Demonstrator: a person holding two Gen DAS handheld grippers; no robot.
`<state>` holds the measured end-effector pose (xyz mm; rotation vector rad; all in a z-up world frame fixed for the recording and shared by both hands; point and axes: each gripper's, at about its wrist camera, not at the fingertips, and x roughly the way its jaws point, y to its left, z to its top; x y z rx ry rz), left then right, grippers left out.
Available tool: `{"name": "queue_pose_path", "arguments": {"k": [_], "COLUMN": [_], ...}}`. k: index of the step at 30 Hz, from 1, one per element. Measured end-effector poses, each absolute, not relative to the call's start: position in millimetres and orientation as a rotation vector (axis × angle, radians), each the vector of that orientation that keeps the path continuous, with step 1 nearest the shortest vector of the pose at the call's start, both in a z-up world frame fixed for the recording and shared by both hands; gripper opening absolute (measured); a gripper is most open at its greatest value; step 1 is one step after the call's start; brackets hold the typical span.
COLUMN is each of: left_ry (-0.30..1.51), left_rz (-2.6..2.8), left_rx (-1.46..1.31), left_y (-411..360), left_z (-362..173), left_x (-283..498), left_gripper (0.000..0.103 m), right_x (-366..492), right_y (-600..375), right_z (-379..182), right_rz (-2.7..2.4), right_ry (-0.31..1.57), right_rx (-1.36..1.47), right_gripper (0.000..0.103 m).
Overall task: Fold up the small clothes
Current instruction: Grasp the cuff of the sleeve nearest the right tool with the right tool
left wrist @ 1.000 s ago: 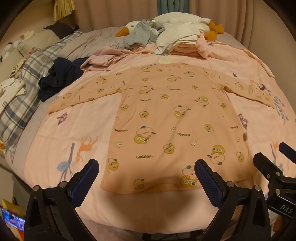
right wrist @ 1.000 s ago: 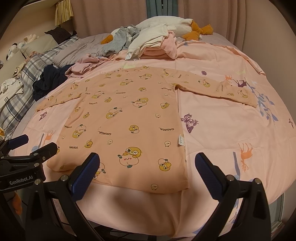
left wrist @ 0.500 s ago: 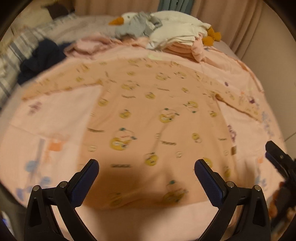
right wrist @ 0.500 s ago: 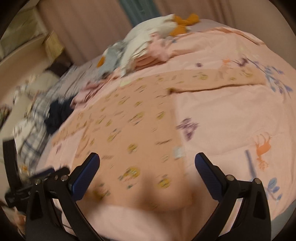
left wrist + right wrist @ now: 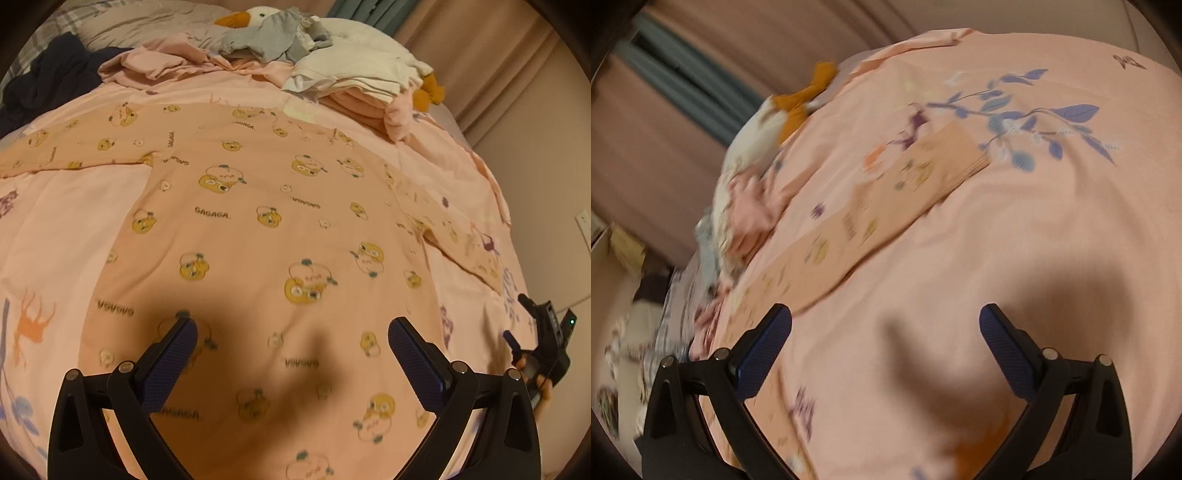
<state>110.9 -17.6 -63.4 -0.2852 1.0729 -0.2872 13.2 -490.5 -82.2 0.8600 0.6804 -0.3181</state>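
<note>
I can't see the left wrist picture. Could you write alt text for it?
A peach shirt printed with cartoon ducks lies spread flat on a pink bedsheet, with the open left gripper just above its lower part. Behind it sit a pile of clothes and a plush goose.

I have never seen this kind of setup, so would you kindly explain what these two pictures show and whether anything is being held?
There is no robot here: a person carries a two-fingered tool in each hand, each with a wide-angle camera looking along its fingers. One picture comes from the left tool, above a peach long-sleeved top spread flat on a pink bedsheet. The other comes from the right tool, turned toward the top's sleeve. Loose clothes are piled at the far end. Both tools are open and hold nothing.
</note>
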Motion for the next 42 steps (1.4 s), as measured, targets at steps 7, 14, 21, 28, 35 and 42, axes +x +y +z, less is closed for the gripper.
{"name": "queue_pose_path", "arguments": {"k": [7, 14, 21, 28, 35, 42], "left_ry": [1.068, 1.090, 1.107, 1.093, 1.084, 1.080], "left_rz": [-0.261, -0.227, -0.201, -0.147, -0.135, -0.123], "left_rx": [-0.289, -0.238, -0.229, -0.183, -0.199, -0.235], "left_y": [-22, -28, -24, -12, 11, 46], "left_z": [-63, -70, -75, -69, -64, -62], "left_x": [134, 147, 152, 147, 138, 123], "left_gripper": [0.102, 0.102, 0.102, 0.102, 0.102, 0.102], "right_x": [63, 89, 97, 97, 137, 196], "right_y": [-537, -574, -593, -579, -512, -394], "right_z": [-103, -114, -117, -80, 1, 58], "right_rz": [-0.342, -0.378, -0.492, -0.459, -0.334, -0.185], "right_ry": [0.666, 0.576, 0.609, 0.577, 0.584, 0.616], "right_rx": [0.953, 1.078, 1.059, 0.970, 0.753, 0.519], "right_gripper": [0.096, 0.083, 0.014, 0.010, 0.010, 0.010]}}
